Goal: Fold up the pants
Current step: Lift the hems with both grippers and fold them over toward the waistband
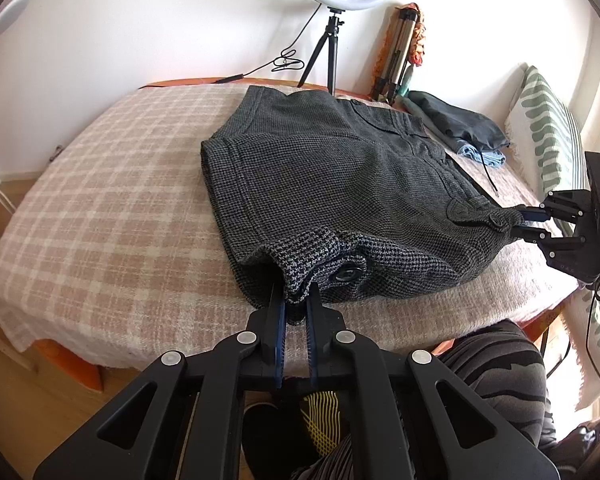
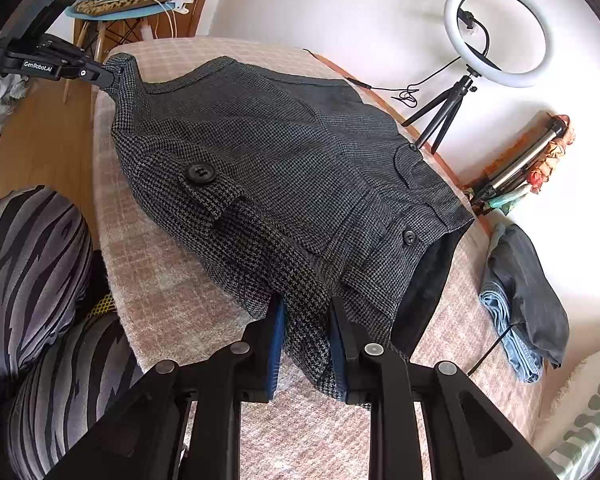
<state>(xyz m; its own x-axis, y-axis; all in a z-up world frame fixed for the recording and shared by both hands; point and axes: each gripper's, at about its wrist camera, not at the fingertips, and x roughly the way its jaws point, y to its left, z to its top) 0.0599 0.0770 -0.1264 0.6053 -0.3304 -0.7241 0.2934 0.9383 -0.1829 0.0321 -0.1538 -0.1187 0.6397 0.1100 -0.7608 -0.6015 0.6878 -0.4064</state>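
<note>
Pants [image 1: 332,184] lay on the checked blanket [image 1: 112,216] over the desk, already doubled at least once, both near corners in my grip

My left tongs [image 1: 296,300] were clamped on the near-left corner by the big button [image 1: 346,273], my right tongs [image 2: 306,312] on the other corner; in the left view the right tongs sat at the far edge. I judged one fold done and a further fold plus smoothing left

White lettering "GenRobot.AI" stands on the left hand-held gripper [image 2: 110,76], on its black body.
</note>
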